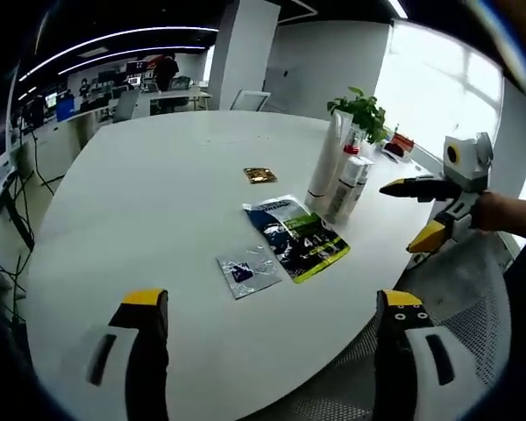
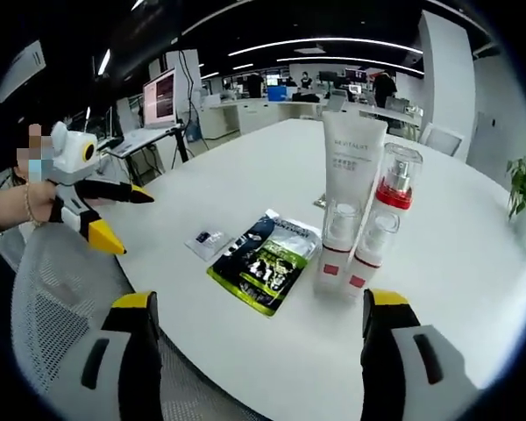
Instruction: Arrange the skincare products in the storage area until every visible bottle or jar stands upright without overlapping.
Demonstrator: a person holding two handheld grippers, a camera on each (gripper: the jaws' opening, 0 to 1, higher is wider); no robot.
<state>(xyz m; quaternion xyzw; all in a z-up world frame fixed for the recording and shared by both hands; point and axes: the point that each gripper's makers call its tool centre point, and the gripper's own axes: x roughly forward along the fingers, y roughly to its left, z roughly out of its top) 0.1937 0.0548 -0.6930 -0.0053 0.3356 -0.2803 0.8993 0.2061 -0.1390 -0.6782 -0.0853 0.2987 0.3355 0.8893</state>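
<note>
Both grippers, left gripper (image 1: 267, 329) and right gripper (image 2: 261, 338), hold jaws apart and empty above the white round bench's (image 1: 158, 193) edge; the white upright tube (image 2: 352, 167) and red-banded clear bottles (image 2: 361, 250) stand clustered beside a dark green sachet (image 2: 267, 260).

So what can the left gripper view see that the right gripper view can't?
Left gripper view: the right tool, open and held in a hand, a gold packet lying in the open, and a bright window.

Right gripper view: the left tool, open, and a monitor on a desk behind.

Both: the white table, the tall tube, the green packet, the small silver sachet and the plant.
</note>
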